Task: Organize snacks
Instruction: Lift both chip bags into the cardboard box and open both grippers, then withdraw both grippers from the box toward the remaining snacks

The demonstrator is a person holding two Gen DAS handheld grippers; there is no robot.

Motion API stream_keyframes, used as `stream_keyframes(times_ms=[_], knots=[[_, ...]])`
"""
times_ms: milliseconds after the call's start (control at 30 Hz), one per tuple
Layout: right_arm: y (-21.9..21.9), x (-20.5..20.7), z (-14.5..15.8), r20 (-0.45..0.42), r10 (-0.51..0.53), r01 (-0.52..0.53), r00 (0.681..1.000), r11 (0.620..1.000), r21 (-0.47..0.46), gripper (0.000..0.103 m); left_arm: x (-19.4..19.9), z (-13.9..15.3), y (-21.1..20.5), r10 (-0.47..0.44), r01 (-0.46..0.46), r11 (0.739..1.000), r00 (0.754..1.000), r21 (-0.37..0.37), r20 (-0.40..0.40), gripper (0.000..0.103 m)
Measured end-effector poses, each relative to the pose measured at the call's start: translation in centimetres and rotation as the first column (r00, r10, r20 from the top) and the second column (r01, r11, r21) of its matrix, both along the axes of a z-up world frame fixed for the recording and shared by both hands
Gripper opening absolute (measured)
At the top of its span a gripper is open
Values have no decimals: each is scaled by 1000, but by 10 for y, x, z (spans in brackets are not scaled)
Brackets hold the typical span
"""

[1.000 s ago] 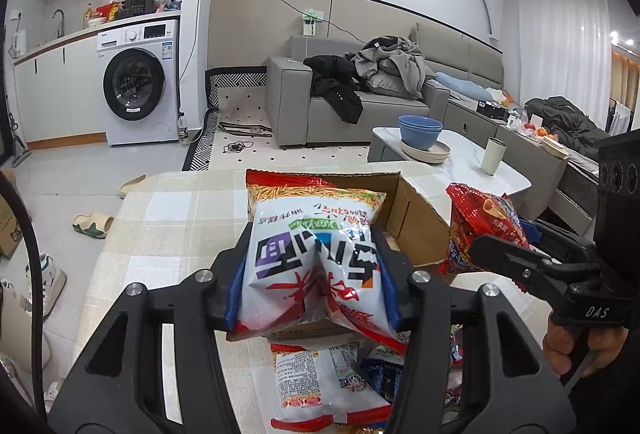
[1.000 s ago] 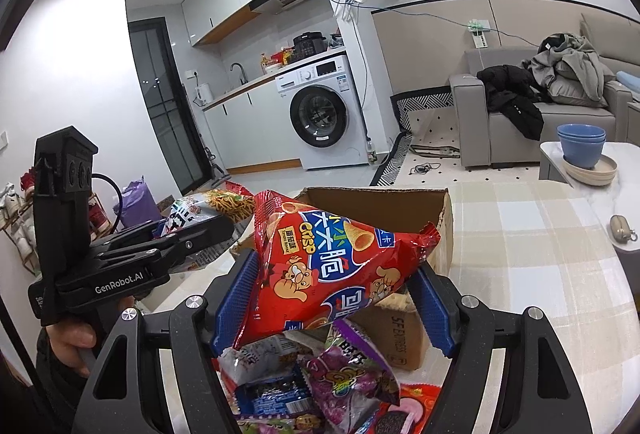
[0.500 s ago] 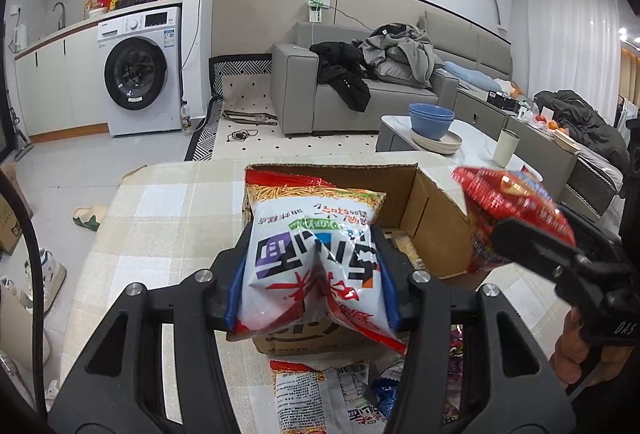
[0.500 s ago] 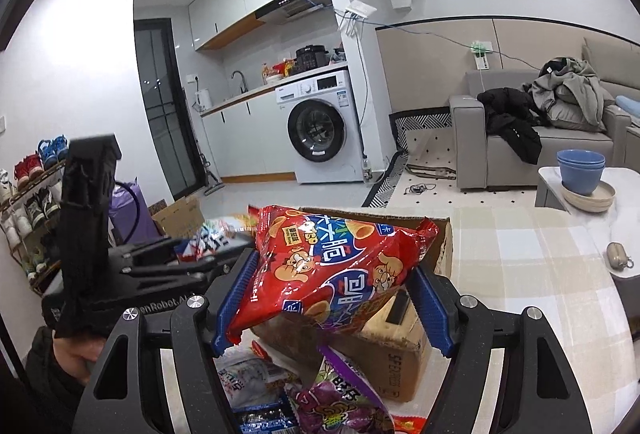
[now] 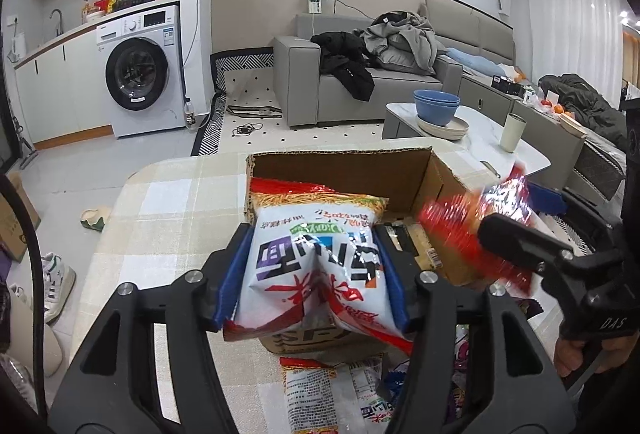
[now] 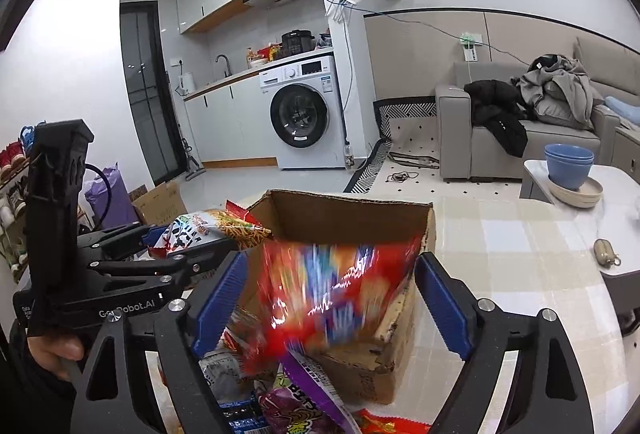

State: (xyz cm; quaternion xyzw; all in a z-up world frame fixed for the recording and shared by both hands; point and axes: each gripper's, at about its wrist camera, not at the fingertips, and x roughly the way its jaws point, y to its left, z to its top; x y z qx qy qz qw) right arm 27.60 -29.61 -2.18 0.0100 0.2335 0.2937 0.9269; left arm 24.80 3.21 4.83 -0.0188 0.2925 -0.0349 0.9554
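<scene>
Left hand-held gripper [image 5: 314, 266] clamps noodle bag [image 5: 316, 262] upright; right hand-held gripper [image 6: 332, 298] spread wide.

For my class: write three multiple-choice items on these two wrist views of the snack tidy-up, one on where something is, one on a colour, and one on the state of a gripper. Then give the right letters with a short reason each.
1. Where is the cardboard box?
A. on the checked table top
B. on the sofa
C. on the washing machine

2. What colour are the stacked bowls?
A. green
B. blue
C. yellow

3. What is the state of the right gripper?
A. closed on a bottle
B. clamping a spoon
C. open, with the blurred red snack bag loose between its fingers

Answers: 1 A, the box stands on the checked cloth. 2 B, both bowls are blue. 3 C, gaps show on both sides of the blurred bag, while the left gripper squeezes the white noodle bag.
</scene>
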Motion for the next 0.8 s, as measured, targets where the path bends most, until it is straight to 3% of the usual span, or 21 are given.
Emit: stream_keyframes(times_ms=[133,167,267,367,800], knots=[[-4,-2,4,15,-1,1,1000,1000,1,92,-2,4,1,-13,13,1000,1000,-24,6,72],[-5,-3,5,14,-2,2,1000,1000,0,94,-4,5,0,-6,7,1000,1000,-20,9,80],[-8,-5,5,-3,3,-3,1000,1000,-5,101,-16,7,1,-15,15,1000,1000,-11,16,84],[-16,-9,4,-22,1,-1,1000,1000,1,102,-30,9,-1,-19,19,1000,999,-4,29,102],[-65,-30,-2,-86,-45,49,995,998,46,102,-98,11,40,13,-8,996,999,-92,50,102]])
